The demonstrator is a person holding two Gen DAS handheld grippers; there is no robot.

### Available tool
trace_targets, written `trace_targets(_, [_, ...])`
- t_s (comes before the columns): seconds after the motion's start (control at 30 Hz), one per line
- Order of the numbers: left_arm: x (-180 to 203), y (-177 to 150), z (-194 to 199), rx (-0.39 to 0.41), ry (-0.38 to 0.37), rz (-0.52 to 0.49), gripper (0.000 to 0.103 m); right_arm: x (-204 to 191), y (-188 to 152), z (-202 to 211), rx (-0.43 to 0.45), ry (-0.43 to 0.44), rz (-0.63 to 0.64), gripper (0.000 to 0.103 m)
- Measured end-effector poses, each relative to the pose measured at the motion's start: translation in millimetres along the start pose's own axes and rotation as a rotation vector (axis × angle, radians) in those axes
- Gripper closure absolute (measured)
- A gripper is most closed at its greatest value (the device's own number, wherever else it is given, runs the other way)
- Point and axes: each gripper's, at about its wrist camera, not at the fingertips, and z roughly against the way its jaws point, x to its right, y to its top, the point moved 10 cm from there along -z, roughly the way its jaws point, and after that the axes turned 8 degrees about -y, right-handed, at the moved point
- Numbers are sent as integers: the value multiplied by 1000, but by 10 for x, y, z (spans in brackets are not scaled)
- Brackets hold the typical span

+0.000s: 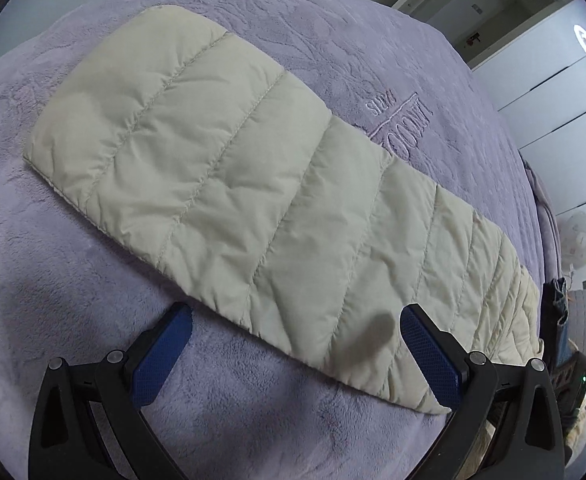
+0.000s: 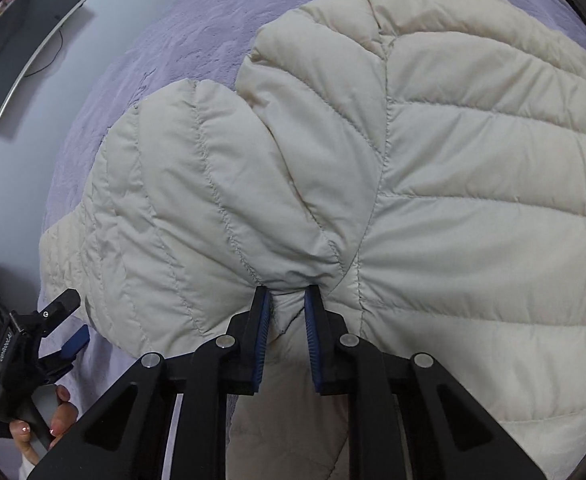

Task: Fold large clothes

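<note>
A cream quilted puffer jacket [image 2: 433, 200] lies spread on a lavender blanket [image 1: 73, 280]. Its long sleeve [image 1: 233, 168] stretches diagonally across the left wrist view. My left gripper [image 1: 297, 316] is open, its blue pads wide apart, with the sleeve's near edge between them and untouched. In the right wrist view my right gripper [image 2: 287, 300] is shut on a bunched fold of the jacket where the sleeve meets the body. The left gripper [image 2: 73, 320] also shows there at the lower left, held by a hand [image 2: 61, 412].
White wardrobe doors [image 1: 553, 80] and a pale ball [image 1: 581, 238] stand beyond the bed's right edge. A dark curved screen [image 2: 25, 48] sits past the bed at the upper left. Embroidered lettering [image 1: 401, 116] marks the blanket beside the sleeve.
</note>
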Motion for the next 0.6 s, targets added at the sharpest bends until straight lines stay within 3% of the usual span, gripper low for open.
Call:
trace_targets(0.1, [-16, 128, -39, 52, 9, 18, 0, -9, -2, -9, 9, -25, 33, 85])
trace_targets(0.17, [-18, 196, -21, 94, 15, 37, 10, -34, -7, 0, 13, -31, 38, 85])
trace_targets(0.23, [-42, 251, 5, 111, 43, 33, 50, -35, -10, 5, 15, -26, 33, 85])
trace_targets(0.27, [-43, 261, 40, 114, 34, 32, 59, -63, -20, 10, 17, -23, 32, 85])
trace_targets(0.3, [-28, 298, 50, 112, 10, 33, 83, -64, -20, 10, 18, -23, 34, 85])
trace_targets(0.33, [16, 322, 62, 105, -30, 29, 95, -113, -34, 10, 21, -23, 36, 85])
trace_targets(0.47, [358, 449, 264, 135, -100, -53, 95, -101, -52, 8, 28, -21, 37, 85])
trace_targets(0.6, [1018, 540, 526, 164, -204, -181, 95, -68, -79, 16, 33, -16, 30, 85])
